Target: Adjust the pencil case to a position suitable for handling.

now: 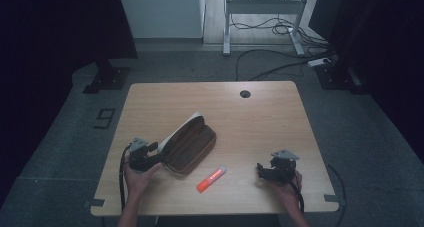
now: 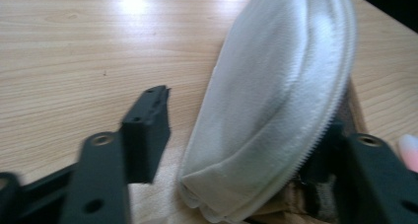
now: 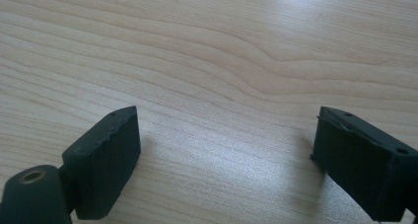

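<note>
While both claws gape, the left claw [image 2: 236,150] straddles the pouch [image 1: 189,144]; the marker's [image 1: 211,179] label is unreadable.

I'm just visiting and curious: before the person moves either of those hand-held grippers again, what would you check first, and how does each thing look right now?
1. Pouch open: ok, its pale flap is lifted, brown lining visible.
2. Left gripper at the pouch: ok, jaws apart on either side of the flap's edge.
3. Left grip secure: cannot tell, jaws are not closed.
4. Right gripper free: ok, jaws wide apart over bare table.
5. Orange marker reachable: ok, lying flat between pouch and right gripper.
6. Pouch contents: cannot tell.
</note>
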Motion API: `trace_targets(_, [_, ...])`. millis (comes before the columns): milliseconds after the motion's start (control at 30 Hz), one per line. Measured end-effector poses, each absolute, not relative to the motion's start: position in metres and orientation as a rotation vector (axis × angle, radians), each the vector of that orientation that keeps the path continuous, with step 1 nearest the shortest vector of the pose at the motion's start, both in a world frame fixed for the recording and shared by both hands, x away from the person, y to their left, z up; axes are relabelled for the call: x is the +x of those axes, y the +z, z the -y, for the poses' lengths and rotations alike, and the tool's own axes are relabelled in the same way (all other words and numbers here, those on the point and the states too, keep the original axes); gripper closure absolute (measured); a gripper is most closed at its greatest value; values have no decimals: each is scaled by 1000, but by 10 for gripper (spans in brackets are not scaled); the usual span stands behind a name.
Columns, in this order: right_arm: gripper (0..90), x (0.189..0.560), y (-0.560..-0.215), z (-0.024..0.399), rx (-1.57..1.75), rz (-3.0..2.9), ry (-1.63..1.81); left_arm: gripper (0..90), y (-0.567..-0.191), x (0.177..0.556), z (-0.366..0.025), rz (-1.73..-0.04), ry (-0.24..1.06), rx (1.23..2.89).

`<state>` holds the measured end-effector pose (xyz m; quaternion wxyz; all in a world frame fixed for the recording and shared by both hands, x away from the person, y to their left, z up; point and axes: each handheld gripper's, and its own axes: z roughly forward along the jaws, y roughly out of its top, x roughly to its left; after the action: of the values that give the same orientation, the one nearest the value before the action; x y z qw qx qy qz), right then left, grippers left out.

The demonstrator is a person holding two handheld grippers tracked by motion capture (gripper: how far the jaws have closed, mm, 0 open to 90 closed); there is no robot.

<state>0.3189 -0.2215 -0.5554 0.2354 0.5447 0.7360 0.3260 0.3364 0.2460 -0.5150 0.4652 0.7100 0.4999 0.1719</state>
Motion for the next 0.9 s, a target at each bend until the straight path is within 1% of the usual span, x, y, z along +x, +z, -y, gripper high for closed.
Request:
trace_targets(167, [105,319,-555,222,1494,-2020,893,264,-507,324,-249,-1200,481,1729])
trace_targets(333, [105,319,-555,222,1494,-2019,895,259,-502,314,-253,-1194,486,1701])
trace_targets(400, [105,319,-555,222,1494,-2019,895,270,-500,308,-254,-1192,480,1682])
trace_targets(733, [106,319,-555,222,1494,-2019,894,307,-492,287,-245,-1153,444,1709])
trace_targets(900, [106,319,-555,221,1493,-2019,895,332,-489,276,-228,-1118,418,1737])
